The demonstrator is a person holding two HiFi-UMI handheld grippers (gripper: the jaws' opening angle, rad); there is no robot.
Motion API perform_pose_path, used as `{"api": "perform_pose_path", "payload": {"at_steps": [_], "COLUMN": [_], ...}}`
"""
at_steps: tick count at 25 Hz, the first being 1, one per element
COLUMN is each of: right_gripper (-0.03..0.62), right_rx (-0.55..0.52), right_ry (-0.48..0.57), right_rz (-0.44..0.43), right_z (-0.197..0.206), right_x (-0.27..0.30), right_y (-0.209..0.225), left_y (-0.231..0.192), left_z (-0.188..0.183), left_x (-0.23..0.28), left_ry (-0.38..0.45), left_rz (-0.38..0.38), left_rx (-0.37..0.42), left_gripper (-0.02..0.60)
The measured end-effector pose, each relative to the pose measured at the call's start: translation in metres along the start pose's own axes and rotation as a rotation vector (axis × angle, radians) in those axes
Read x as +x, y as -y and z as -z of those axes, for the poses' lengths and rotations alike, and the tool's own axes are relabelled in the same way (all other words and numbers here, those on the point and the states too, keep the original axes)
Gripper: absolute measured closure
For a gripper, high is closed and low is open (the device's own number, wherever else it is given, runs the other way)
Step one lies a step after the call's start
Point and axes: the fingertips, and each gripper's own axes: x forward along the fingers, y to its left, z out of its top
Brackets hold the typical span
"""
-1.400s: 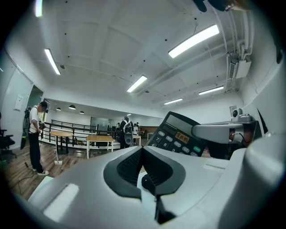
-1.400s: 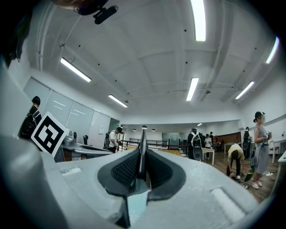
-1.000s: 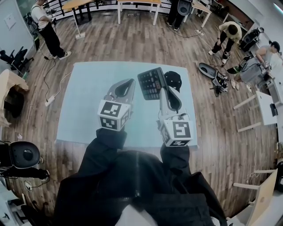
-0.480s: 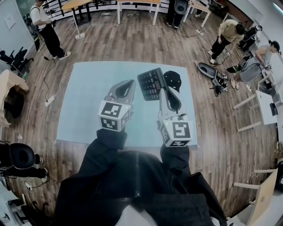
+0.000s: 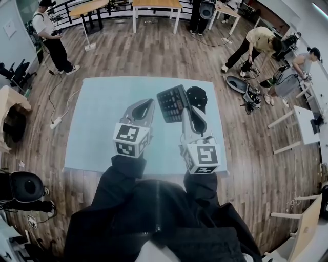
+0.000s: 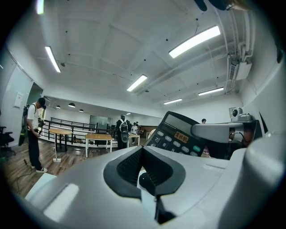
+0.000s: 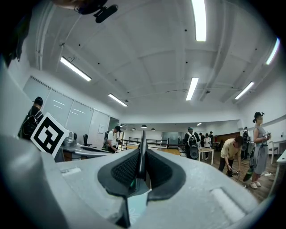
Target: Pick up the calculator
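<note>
The black calculator (image 5: 173, 103) with rows of keys hangs tilted above the pale blue table (image 5: 95, 117), and my right gripper (image 5: 188, 109) is shut on its near right edge. In the right gripper view it shows edge-on as a thin dark blade (image 7: 142, 154) pinched between the pads. In the left gripper view the calculator (image 6: 178, 134) shows to the right, with its display uppermost. My left gripper (image 5: 144, 108) hovers level beside it on the left, jaws shut with nothing between them (image 6: 142, 151).
A black rounded object (image 5: 197, 96) lies on the table just right of the calculator. Wooden floor surrounds the table. Several people stand or bend at the room's edges, one at far left (image 5: 50, 36), one at far right (image 5: 256, 43). Wooden desks (image 5: 154, 6) line the back.
Both grippers and the calculator keep their places. The head view has shifted slightly, and the bending person at the right has moved a little to the left.
</note>
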Motion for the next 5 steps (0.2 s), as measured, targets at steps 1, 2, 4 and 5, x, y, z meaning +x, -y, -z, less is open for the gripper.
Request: {"api": "perform_pose_path", "payload": {"at_steps": [1, 2, 4, 5], "right_gripper": [0.548, 0.548, 0.548, 0.548], "right_rx": [0.001, 0.001, 0.0, -0.001], "right_ry": [-0.001, -0.002, -0.004, -0.004], "right_rz": [0.0, 0.001, 0.003, 0.004], "right_z": [0.0001, -0.0001, -0.0012, -0.0018], "right_x": [0.0007, 0.0012, 0.0016, 0.0015], "right_y": [-0.0007, -0.0014, -0.0024, -0.0028], "left_y": [-0.0007, -0.0011, -0.0008, -0.0004], "left_z": [0.0, -0.0001, -0.0006, -0.001], "left_x": [0.0, 0.0, -0.0002, -0.0003], "left_ry": [0.0, 0.0, -0.001, -0.001], "left_rz": [0.001, 0.002, 0.006, 0.009], "left_rx": [-0.001, -0.002, -0.004, -0.005], "left_gripper": [0.581, 0.581, 0.581, 0.581]}}
